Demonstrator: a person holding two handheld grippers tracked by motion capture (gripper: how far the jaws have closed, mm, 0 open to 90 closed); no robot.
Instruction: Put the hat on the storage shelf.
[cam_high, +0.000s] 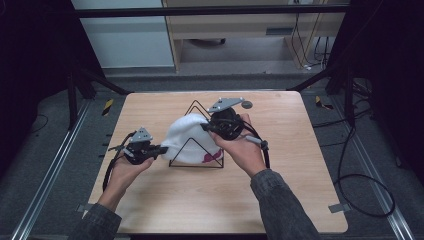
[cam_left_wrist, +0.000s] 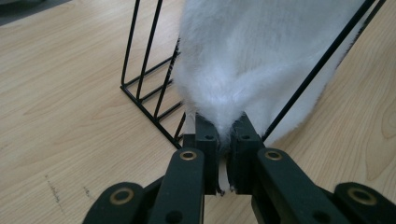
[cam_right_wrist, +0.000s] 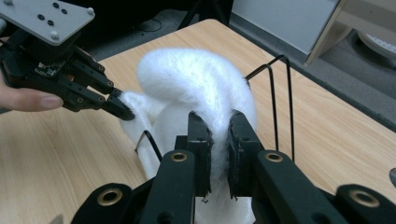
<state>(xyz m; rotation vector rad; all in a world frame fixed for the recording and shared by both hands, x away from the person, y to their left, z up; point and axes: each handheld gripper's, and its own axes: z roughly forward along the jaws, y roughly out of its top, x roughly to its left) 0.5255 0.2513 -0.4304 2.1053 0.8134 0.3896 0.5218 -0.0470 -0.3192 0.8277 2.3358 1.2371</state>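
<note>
we see a white fluffy hat (cam_high: 186, 136) sitting in a black wire rack (cam_high: 196, 150) near the middle of a wooden table (cam_high: 160, 200). the rack is the only holder here and the hat is what it holds: the fabric bulges out between and over the triangular wire loops, and a small dark red patch (cam_high: 210, 157) on the hat shows low down, beside the right hand (cam_high: 245, 152).

left gripper (cam_high: 161, 149): held by the left hand (cam_high: 125, 167), jaws pointing at the hat's near-left edge. in the left gripper view (cam_left_wrist: 224, 135) the two jaws are closed on a pinch of white fabric, which hangs straight ahead of them; the rack's wires (cam_left_wrist: 149, 84) stand just ahead and to the left of the jaws, and one slanted wire crosses the fabric to the right.

right gripper (cam_high: 206, 127): at the top of the hat, on the side away from the left gripper. in the right gripper view (cam_right_wrist: 218, 140) its jaws are clamped on a thick fold of the hat (cam_right_wrist: 196, 79), which arches up and over ahead of them. further ahead and left in that view, the left gripper (cam_right_wrist: 122, 108) bites the hat's far edge. a rack loop (cam_right_wrist: 280, 93) rises just right of the jaws.

a small grey disc (cam_high: 247, 105) lies on the table beyond the right gripper, apart from the rack.
</note>
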